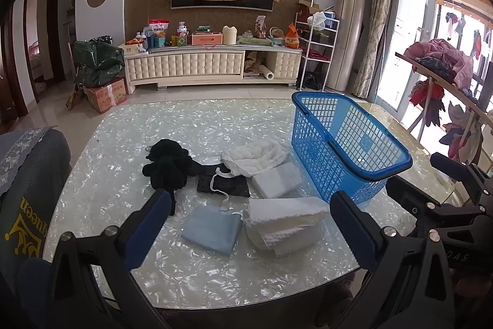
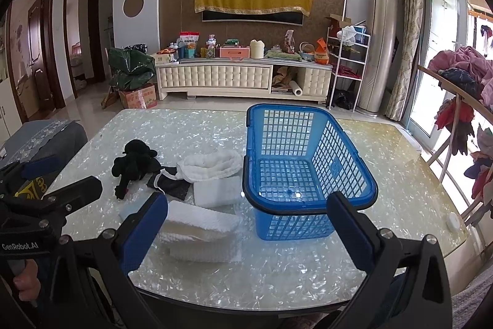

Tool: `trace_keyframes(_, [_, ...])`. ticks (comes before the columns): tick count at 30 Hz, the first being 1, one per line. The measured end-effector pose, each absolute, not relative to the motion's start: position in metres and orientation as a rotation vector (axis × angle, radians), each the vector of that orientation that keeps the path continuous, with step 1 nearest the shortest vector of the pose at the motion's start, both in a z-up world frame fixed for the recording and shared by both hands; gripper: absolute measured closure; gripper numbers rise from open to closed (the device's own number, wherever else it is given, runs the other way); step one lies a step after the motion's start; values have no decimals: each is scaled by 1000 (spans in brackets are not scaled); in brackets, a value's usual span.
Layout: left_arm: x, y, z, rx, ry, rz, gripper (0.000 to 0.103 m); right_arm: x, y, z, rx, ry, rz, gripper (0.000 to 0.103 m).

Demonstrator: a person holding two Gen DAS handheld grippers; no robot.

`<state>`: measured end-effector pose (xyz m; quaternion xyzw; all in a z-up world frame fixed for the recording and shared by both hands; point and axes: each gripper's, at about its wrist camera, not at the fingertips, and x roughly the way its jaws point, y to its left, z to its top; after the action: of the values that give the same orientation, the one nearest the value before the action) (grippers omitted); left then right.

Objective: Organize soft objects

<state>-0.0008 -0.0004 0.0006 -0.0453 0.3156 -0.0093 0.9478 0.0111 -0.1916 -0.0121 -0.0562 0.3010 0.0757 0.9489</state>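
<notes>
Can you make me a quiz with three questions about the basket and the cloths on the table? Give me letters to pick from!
1. Where is the blue basket compared with the cloths?
A. To their right
B. To their left
C. On top of them

2. What colour is the crumpled cloth farthest left on the table?
A. Yellow
B. Black
C. Pink

3. What is inside the basket now?
A. A folded towel
B. All the cloths
C. Nothing

Answers:
1. A, since the basket stands on the table to the right of the pile in both views.
2. B, since the left-most crumpled cloth is black, next to a white bunched cloth.
3. C, since the right wrist view looks straight in and shows only the bare mesh floor; the folded white towel lies outside on the table.
</notes>
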Motion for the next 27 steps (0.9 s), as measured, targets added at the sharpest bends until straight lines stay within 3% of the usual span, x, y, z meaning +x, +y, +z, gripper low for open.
trace_keyframes(27, [-5, 2, 4, -96, 641, -16, 0, 8, -193, -11, -113, 616, 154, 0])
